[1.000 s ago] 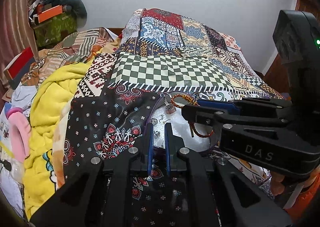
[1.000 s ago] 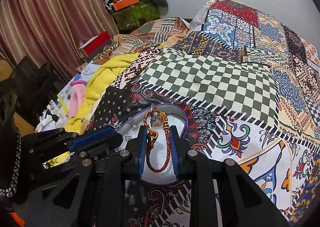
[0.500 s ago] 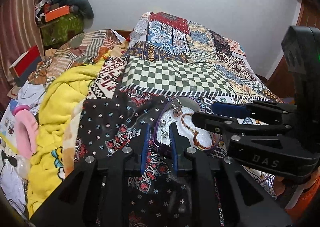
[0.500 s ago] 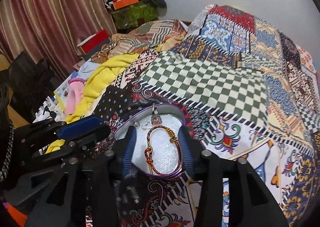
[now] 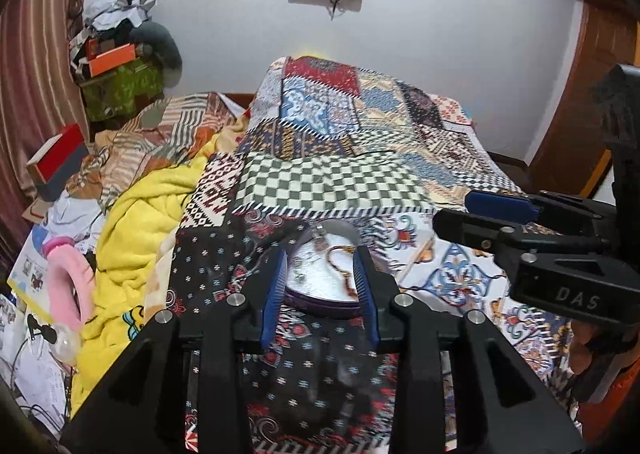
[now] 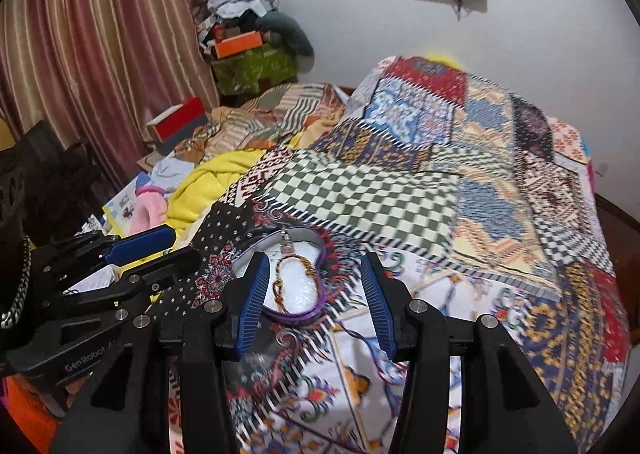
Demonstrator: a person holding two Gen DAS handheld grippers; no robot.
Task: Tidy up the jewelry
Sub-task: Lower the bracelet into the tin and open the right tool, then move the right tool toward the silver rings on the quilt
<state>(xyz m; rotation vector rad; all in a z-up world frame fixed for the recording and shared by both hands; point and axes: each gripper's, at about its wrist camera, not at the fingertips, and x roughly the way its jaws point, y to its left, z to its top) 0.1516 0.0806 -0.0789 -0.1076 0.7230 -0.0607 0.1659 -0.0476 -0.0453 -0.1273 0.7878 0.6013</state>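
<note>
Both grippers withdrawn; braided bracelet (image 6: 294, 280) lies loose.

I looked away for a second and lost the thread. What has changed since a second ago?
The right gripper let go of the red-and-gold bracelet, opened wide and drew back. The left gripper, narrow before, opened too. The bracelet lies in the purple heart-shaped box, which stayed on the patchwork bedspread.
</note>
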